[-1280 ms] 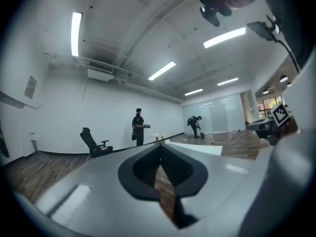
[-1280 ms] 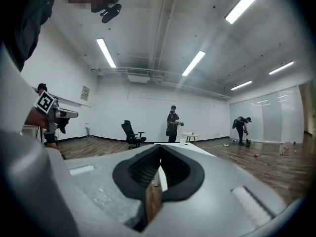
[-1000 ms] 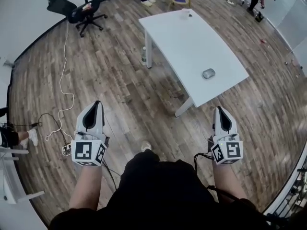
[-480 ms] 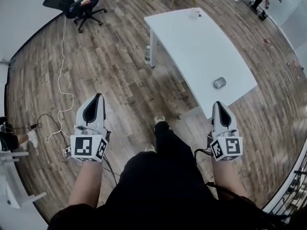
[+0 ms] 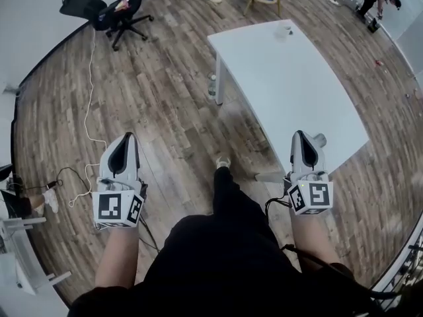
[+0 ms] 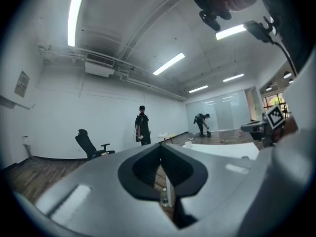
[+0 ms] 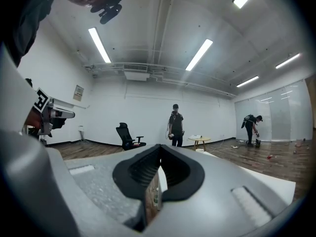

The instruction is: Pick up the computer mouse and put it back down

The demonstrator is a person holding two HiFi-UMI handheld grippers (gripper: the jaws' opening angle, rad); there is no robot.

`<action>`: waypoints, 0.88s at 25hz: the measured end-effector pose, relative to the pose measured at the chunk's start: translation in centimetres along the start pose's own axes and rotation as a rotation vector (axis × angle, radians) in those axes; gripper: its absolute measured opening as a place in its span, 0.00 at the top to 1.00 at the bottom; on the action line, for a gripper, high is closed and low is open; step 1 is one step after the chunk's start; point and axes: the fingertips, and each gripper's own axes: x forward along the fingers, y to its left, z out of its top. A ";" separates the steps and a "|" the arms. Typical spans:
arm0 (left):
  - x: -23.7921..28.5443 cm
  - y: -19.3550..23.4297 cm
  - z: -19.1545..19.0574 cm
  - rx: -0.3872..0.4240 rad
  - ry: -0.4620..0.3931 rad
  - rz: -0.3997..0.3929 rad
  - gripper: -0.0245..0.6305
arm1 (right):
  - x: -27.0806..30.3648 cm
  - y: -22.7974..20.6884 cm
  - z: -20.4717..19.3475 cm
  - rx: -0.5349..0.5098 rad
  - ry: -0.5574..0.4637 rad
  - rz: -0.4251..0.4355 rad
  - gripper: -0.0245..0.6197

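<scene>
1. Head view: the computer mouse [image 5: 320, 139] is a small, rounded grey lump lying on the white table [image 5: 291, 78], near the table's nearest corner at the middle right of the frame. From here I see it just beside the tip of the right gripper [image 5: 301, 135], which covers part of it. I cannot tell whether the two touch. The tabletop is smooth, matt and rectangular, and it stands on a floor [image 5: 165, 111] of wood-grain planks. The left gripper [image 5: 126, 137] is at the lower left over bare floor, well apart from the table. Both grippers have pale plastic shells tapering to a point, with a marker cube at the rear. A black office chair [image 5: 109, 12] stands at the upper left, and a thin white cable [image 5: 89, 98] trails down from it. A bottle [image 5: 211, 84] stands by a table leg.

2. Left gripper view: my left jaws are pressed together with nothing between them. Their dark ribbed pads meet along a thin seam at the centre. Only here do I see the bottle [image 6: 163, 196] from the side, low in the notch. A standing person [image 6: 142, 127] is against the white wall.

3. Right gripper view: these jaws are closed too, and empty. A round wooden side table [image 7: 200, 139] sits right of centre, which the left gripper view hardly shows. Only the head view shows the mouse clearly.
</scene>
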 end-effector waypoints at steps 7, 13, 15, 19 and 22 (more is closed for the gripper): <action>10.3 1.2 0.8 -0.011 0.025 -0.044 0.96 | 7.8 -3.4 0.3 -0.039 0.037 -0.012 0.96; 19.7 1.3 3.0 0.028 0.022 -0.094 0.96 | 14.6 -7.2 1.2 -0.009 0.025 -0.040 0.96; 22.5 0.5 4.4 0.048 0.007 -0.126 0.96 | 15.9 -8.7 1.7 -0.012 0.013 -0.060 0.96; 26.1 -1.1 7.1 0.081 -0.023 -0.193 0.96 | 17.4 -11.2 2.4 -0.020 0.002 -0.111 0.96; 28.3 -1.9 8.2 0.127 -0.037 -0.244 0.96 | 17.5 -12.7 2.8 -0.015 0.001 -0.165 0.96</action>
